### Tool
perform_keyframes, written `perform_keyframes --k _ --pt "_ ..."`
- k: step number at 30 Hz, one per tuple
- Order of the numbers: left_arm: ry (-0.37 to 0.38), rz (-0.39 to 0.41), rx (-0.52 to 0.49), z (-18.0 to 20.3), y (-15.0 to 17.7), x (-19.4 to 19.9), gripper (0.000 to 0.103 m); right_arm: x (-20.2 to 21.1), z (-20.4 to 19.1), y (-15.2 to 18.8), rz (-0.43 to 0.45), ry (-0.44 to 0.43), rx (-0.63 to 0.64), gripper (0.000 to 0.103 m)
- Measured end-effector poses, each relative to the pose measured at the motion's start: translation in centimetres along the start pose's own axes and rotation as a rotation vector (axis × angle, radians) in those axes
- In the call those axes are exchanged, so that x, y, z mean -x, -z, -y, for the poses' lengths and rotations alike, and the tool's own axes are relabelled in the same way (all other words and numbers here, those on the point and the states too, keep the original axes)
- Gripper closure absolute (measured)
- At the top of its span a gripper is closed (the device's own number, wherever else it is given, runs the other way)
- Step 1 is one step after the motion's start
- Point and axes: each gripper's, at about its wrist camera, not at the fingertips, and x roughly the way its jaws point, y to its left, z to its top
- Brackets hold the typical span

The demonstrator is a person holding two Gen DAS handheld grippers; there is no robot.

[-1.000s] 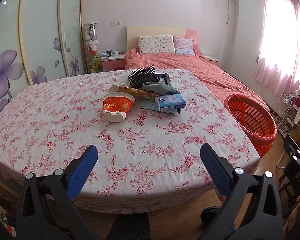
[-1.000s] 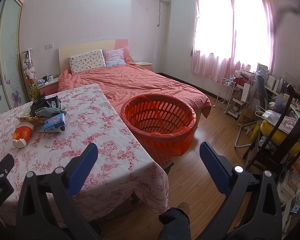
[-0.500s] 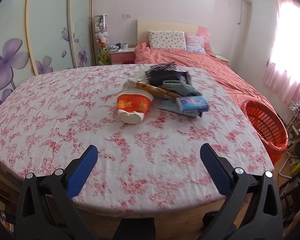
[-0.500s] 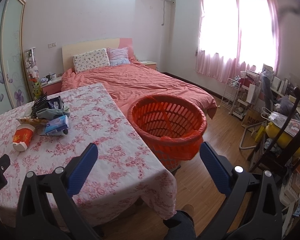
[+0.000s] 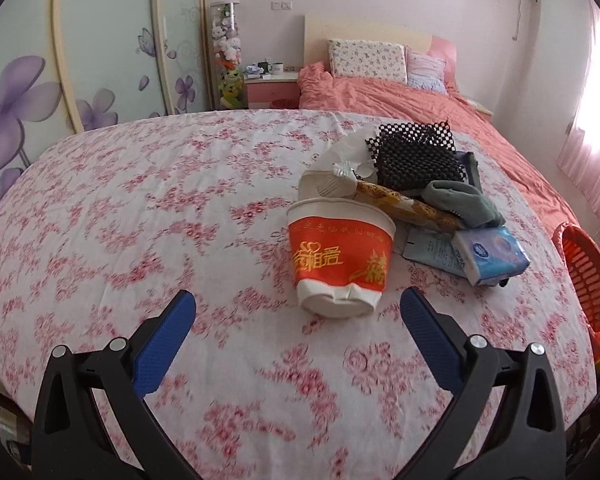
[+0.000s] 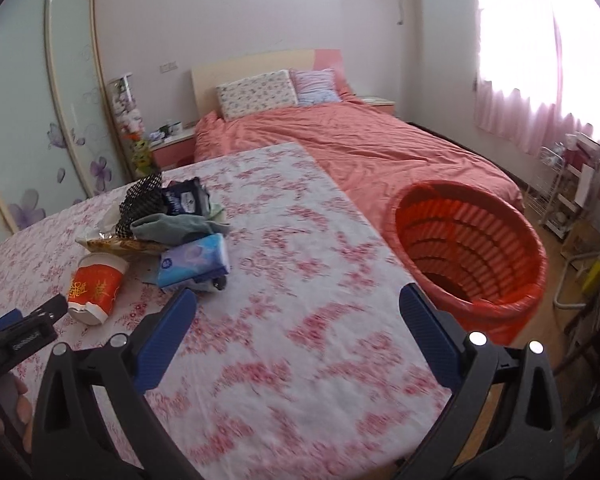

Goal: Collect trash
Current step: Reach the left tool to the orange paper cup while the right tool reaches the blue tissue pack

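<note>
Nothing collected yet: both tongs, left (image 5: 296, 312) and right (image 6: 298, 310), gape empty; crushed cup (image 5: 340, 256) lies just ahead, basket (image 6: 468, 252) looks empty.

Both wrist cams face bed (image 5: 400, 92) – share table (image 5: 140, 200).

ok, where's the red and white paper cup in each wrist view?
Left wrist: red and white paper cup sits centre frame, tipped on the floral tablecloth, just ahead of the open left tongs.
Right wrist: same cup lies at the left edge, lower middle.
Shared landmark: light blue tissue pack, right of the cup in both.
</note>
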Motion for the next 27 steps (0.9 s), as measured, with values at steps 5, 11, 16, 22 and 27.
perform_keyframes --k 5,11,16,22,27 --pt "-0.004 -0.05 -0.05 1.3 -0.7 -3.0 0.002 -2.4 -1.8 -0.6 -0.022 -0.058 0.031 0.004" --pt "-0.007 -0.103 -0.036 0.4 -1.0 -5.2 0.012 -5.8 -4.1 -0.5 -0.072 -0.11 0.071 0.004" --pt "-0.023 -0.117 0.01 -2.0 -1.1 -5.7 0.025 -7.7 -6.3 -0.6 -0.098 -0.15 0.104 0.004" --pt "-0.04 -0.144 0.069 -4.7 -1.0 -6.2 0.025 -10.0 -8.4 -0.5 -0.116 -0.118 0.159 0.004" --pt "-0.03 -0.137 0.062 -4.9 -1.6 -6.3 0.024 -11.4 -8.3 -0.8 -0.165 -0.126 0.154 0.018"
